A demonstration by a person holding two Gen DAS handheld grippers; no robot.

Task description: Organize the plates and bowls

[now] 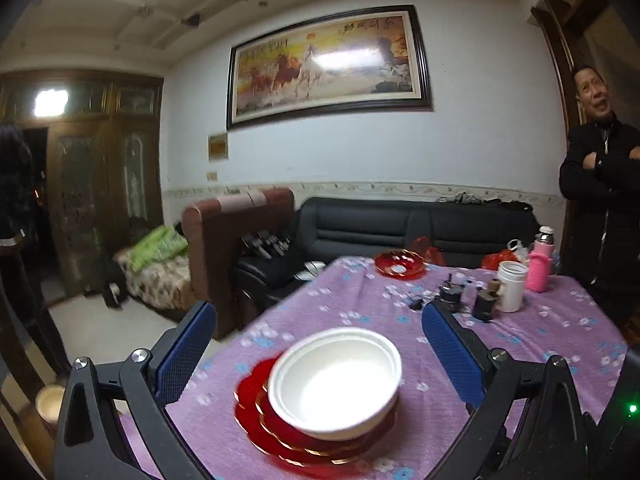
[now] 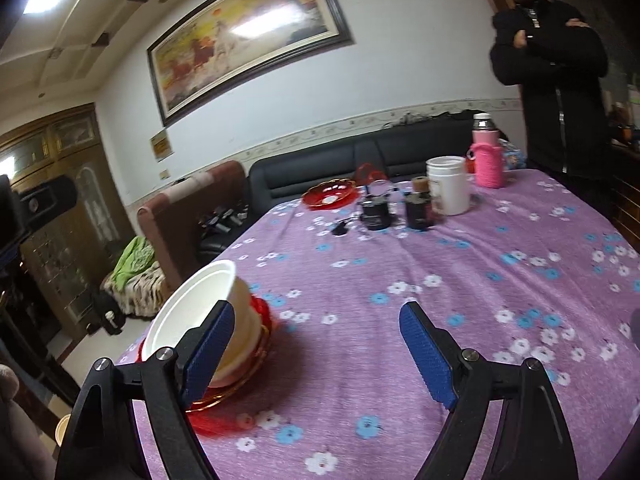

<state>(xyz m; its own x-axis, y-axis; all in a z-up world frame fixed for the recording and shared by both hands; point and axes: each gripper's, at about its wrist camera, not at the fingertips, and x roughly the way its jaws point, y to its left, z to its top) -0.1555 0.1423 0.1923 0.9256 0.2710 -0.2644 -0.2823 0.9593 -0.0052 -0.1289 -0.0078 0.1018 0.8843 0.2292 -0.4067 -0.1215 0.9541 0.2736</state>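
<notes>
Hovering: left hand-held gripper (image 1: 320, 336) agape | right hand-held gripper (image 2: 316, 332) agape | white bowls (image 1: 335, 380) nested on red plates (image 1: 256, 412)

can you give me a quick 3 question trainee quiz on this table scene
1. True or false: the white bowls sit stacked on the red plates.
2. Which gripper has a fingertip right in front of the bowl stack? A) left gripper B) right gripper
3. Fill in: one more red plate lies at the far edge of the table, left of the ____ cup and the pink bottle.

Key:
1. True.
2. B; in the right wrist view its left finger overlaps the bowls, whether touching cannot be told.
3. White.
</notes>
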